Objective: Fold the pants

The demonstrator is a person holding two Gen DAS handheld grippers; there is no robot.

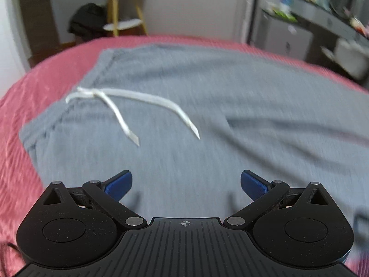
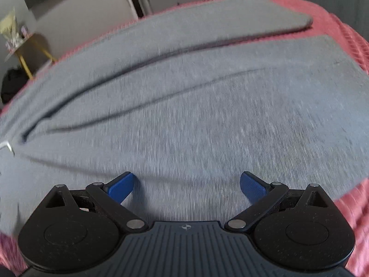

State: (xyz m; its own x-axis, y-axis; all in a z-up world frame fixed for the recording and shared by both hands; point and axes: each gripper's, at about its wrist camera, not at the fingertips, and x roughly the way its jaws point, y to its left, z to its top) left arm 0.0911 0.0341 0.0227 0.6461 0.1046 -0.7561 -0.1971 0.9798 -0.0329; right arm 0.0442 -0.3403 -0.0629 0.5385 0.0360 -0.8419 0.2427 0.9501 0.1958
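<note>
Grey sweatpants [image 1: 184,97] lie spread flat on a red bedspread [image 1: 20,106]. Their waistband is at the left in the left wrist view, with a white drawstring [image 1: 120,106] lying loose across the fabric. My left gripper [image 1: 186,185] is open and empty, just above the pants near the waist end. In the right wrist view the two legs [image 2: 196,87] stretch away to the right, with long creases. My right gripper [image 2: 187,185] is open and empty above the near leg.
The red bedspread [image 2: 346,46] shows around the pants. Beyond the bed stand a yellow-legged side table [image 1: 124,11], a dark bag [image 1: 87,20] on the floor, and a grey cabinet [image 1: 283,34] with cluttered shelves.
</note>
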